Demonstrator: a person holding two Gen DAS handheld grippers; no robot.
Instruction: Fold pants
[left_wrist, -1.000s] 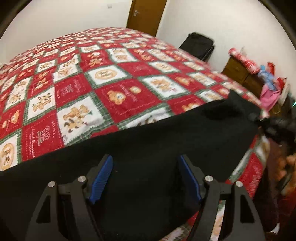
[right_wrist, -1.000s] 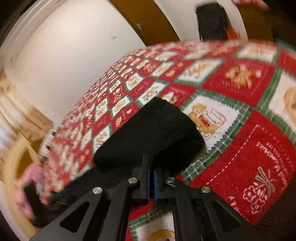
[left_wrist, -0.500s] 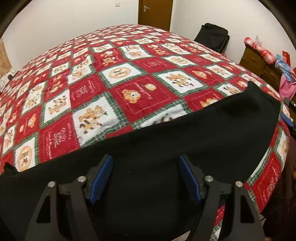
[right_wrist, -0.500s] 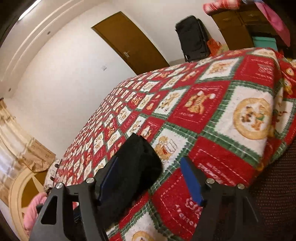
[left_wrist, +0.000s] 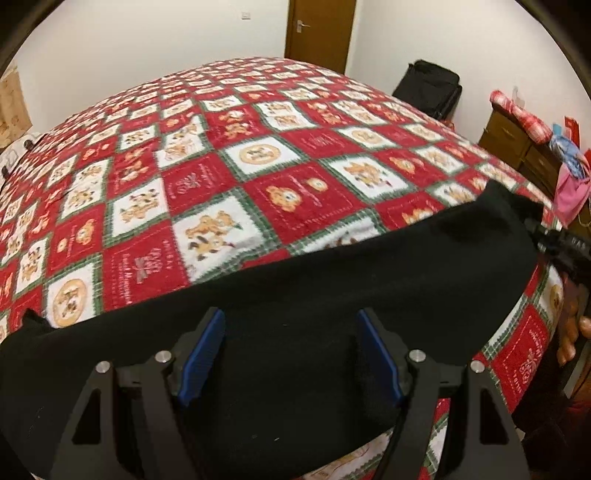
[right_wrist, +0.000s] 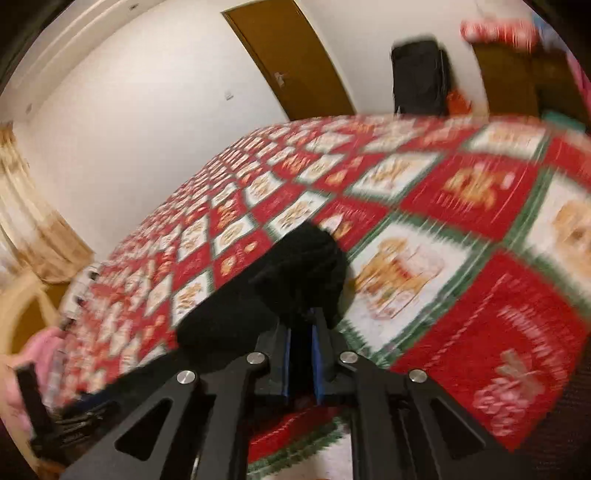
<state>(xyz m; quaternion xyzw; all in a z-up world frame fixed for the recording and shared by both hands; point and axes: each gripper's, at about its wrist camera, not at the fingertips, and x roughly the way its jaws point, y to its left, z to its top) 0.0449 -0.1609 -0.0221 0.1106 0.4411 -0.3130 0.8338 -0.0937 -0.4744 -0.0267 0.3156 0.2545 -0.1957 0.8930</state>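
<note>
Pants, black and kinda fleecy looking, are stretched out in a long band across the near edge of the bed, lying on a red, white and green patchwork blanket covered in little teddy bear squares. One end of them reaches over to the right side of the bed, and that's where the right gripper has them: its blue pads have just been closing in, and now they're pinched nearly together with black fabric bunched up between them, so it's clamped on that end of the pants. Heads up, the right wrist view is pretty smeared, so the fine detail there is rough.

Left gripper is a different story. Its blue pads are spread wide apart, hovering over the middle stretch of the pants with the cloth showing between and below them, and they aren't pressing on it as far as I can see.

In the left wrist view you can also spot the right gripper's black body at the far right edge, with a few fingers of the person's hand below it.

Further out: a brown door in the white back wall, a black suitcase leaning by it, and a wooden dresser with clothes piled on top.
</note>
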